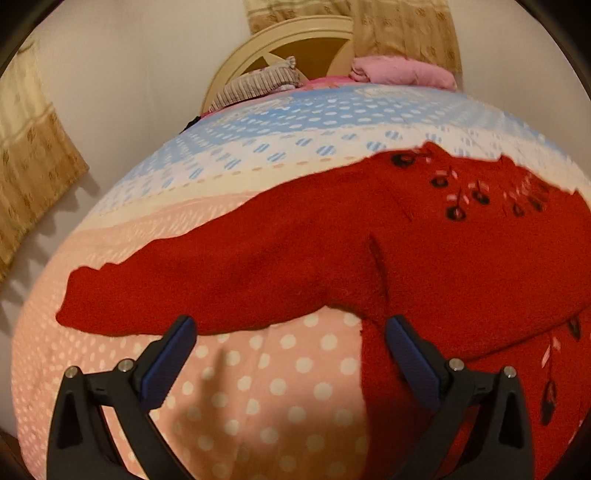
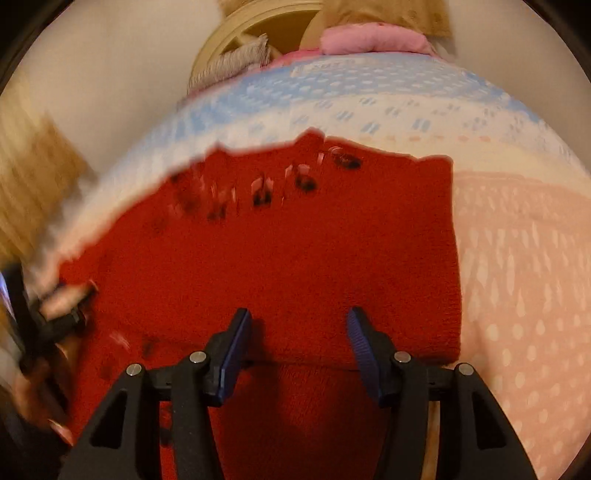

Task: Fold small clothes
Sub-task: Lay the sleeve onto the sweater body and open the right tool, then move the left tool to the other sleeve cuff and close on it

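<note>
A small red knitted sweater [image 1: 424, 251] with dark embroidered flowers lies flat on the bed. Its left sleeve [image 1: 177, 288] stretches out to the left. My left gripper [image 1: 291, 325] is open and empty, hovering just below the sleeve, near the armpit. In the right wrist view the sweater [image 2: 295, 243] has its right side folded in with a straight edge. My right gripper [image 2: 299, 321] is open and empty above the folded part near the lower hem. The left gripper [image 2: 44, 325] shows blurred at the left edge of that view.
The bed has a dotted pink, white and blue cover [image 1: 258, 387]. Folded striped [image 1: 258, 83] and pink [image 1: 399, 70] clothes lie at the far end by the cream headboard [image 1: 295, 33]. A white wall and beige curtains [image 1: 33, 177] stand to the left.
</note>
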A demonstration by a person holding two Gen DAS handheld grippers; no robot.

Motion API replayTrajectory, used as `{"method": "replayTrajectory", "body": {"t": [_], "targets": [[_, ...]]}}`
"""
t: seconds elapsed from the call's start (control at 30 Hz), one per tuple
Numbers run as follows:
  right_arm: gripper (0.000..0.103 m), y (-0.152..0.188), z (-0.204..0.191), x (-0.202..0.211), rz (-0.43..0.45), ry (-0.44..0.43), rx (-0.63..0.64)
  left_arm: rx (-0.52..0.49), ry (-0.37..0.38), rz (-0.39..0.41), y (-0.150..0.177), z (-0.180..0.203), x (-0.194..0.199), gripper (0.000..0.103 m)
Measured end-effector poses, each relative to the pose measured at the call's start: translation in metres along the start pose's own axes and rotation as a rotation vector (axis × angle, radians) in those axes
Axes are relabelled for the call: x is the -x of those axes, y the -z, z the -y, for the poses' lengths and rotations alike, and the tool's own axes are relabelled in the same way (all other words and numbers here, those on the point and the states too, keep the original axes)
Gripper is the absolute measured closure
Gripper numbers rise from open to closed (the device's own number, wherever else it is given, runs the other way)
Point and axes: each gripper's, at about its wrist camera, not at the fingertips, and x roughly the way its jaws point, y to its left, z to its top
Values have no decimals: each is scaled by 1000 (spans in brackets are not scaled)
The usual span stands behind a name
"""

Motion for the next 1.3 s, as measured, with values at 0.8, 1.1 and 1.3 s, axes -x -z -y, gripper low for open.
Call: {"method": "replayTrajectory", "body": {"t": [0.8, 1.1, 1.3], "targets": [[40, -30, -162, -57, -57, -276, 202, 222, -15, 20, 17, -107, 24, 0], [39, -7, -186, -50, 47, -258, 268, 414, -82, -51, 41, -189, 1, 0], [33, -3, -186, -50, 53, -248, 285, 561, -109, -12, 50, -242, 11, 0]]}}
